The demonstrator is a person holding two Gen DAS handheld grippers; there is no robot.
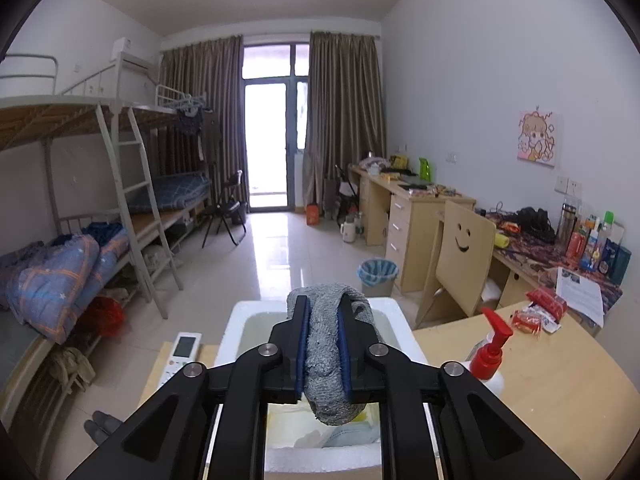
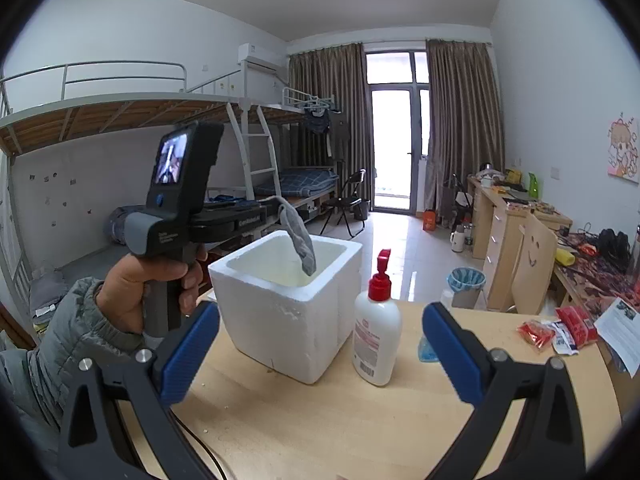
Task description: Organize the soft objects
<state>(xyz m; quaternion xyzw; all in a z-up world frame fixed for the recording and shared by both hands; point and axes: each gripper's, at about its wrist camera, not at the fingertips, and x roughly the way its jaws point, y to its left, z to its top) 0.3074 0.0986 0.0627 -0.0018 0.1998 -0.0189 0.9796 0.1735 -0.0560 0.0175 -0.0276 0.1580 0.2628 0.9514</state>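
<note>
While the left gripper (image 1: 324, 344) pinches a grey sock (image 1: 330, 360) between its blue pads, the sock hangs limp over the open mouth of the white foam box (image 2: 288, 320), its toe dipping just inside the rim in the right wrist view. Below the closed jaws, pale cloth, yellowish and light blue, already lies at the box's bottom (image 1: 320, 432), so some sorting looks done; the sock itself is not yet released, and I judge dropping it to be the step in hand.

Left of that claw, a white remote control (image 1: 180, 356) lies flat on the wooden table (image 2: 320, 420). The sock is knitted, fuzzy and floppy; the box is rigid, thick-walled, crumbly at its edges. Right of the box stands a smooth white pump bottle (image 2: 376, 336) with a red plastic head. Farther right, the right gripper (image 2: 320, 344) hovers with jaws spread wide, holding nothing. Beyond its right finger, something small and blue (image 2: 428, 350) lies on the table; whether it is soft I cannot tell. Red snack packets (image 2: 560, 328) lie farther right, crinkly and glossy.
</note>
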